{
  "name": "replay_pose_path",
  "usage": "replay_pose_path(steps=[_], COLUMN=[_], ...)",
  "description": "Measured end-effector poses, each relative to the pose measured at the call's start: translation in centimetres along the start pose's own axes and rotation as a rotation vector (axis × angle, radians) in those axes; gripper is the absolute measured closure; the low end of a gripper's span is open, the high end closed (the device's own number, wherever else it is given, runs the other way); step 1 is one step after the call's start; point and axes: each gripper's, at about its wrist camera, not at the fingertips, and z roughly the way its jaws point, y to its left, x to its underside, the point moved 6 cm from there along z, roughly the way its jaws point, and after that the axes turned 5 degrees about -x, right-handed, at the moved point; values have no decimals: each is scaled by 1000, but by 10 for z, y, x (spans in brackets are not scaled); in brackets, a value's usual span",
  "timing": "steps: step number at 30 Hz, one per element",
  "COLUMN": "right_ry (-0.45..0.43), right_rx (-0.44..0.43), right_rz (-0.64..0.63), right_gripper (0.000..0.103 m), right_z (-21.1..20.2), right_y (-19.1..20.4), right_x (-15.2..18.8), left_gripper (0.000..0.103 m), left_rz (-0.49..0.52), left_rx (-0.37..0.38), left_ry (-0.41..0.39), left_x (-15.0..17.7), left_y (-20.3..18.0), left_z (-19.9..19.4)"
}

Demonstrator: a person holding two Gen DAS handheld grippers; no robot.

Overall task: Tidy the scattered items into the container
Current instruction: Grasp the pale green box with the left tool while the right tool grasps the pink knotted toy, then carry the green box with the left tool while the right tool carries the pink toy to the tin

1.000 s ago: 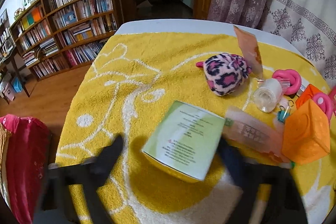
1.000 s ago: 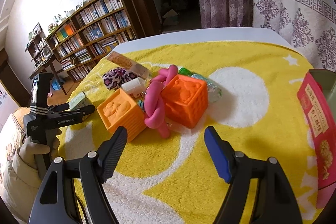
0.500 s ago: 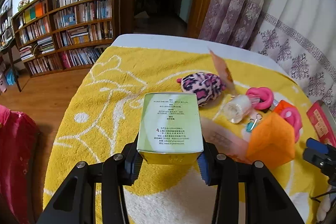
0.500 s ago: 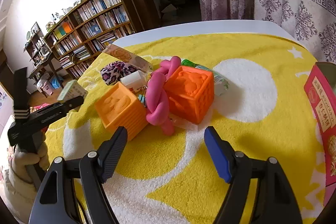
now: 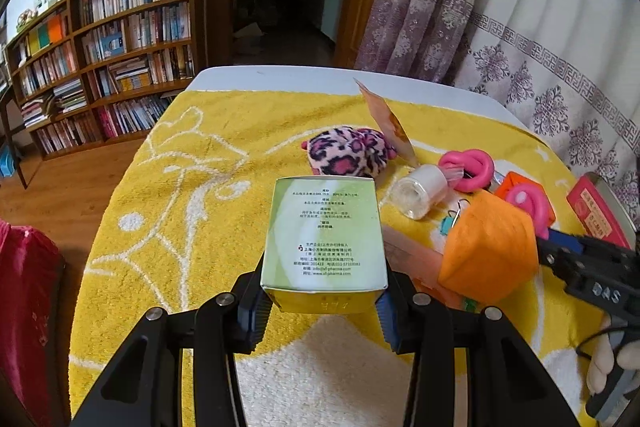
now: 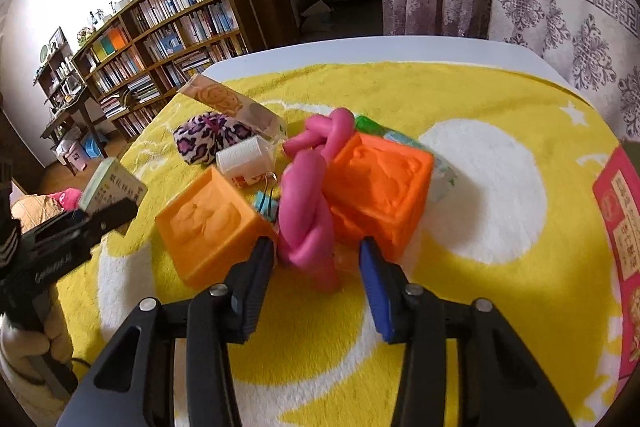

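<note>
Left claw point(image 5: 323, 301) clamped on green box point(image 5: 325, 231), lifted off yellow towel point(image 5: 224, 163). At its 2 o'clock: orange block point(image 5: 486, 251). Right claw point(image 6: 317, 259), jaws just closing, straddles pink knotted toy point(image 6: 310, 203); pads not seen pressing. Red container point(image 6: 618, 223) at 3 o'clock, table edge.

A white table point(image 6: 360, 51) carries a yellow towel point(image 6: 500, 99) strewn with orange cubes point(image 6: 208, 223) and toys.
</note>
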Motion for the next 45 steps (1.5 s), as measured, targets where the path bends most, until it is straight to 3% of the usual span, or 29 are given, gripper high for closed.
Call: replay_pose_path(steps=[4,18,24,33,45], right_ry=[13,-105,-149,-222,-272], right_rx=[-3,-16,2,11,18], right_rz=[5,5,21,64,134], right_gripper=[69,70,70,70,70], right_z=[11,-36,-60,-96,-127], right_y=[0,0,-11,-34,-75], right_x=[-1,4,6,7,19], left_gripper=[57,57,57,57,57], left_rz=[4,-10,-41,-34,77], left_rx=[-1,-18,10,69,133], left_ry=[0,-2,-24,-41,-58], left_x=[2,1,-1,-2,-8], left_y=[-2,-2,-13,-54,-131], left_z=[0,0,-16,-37,-57])
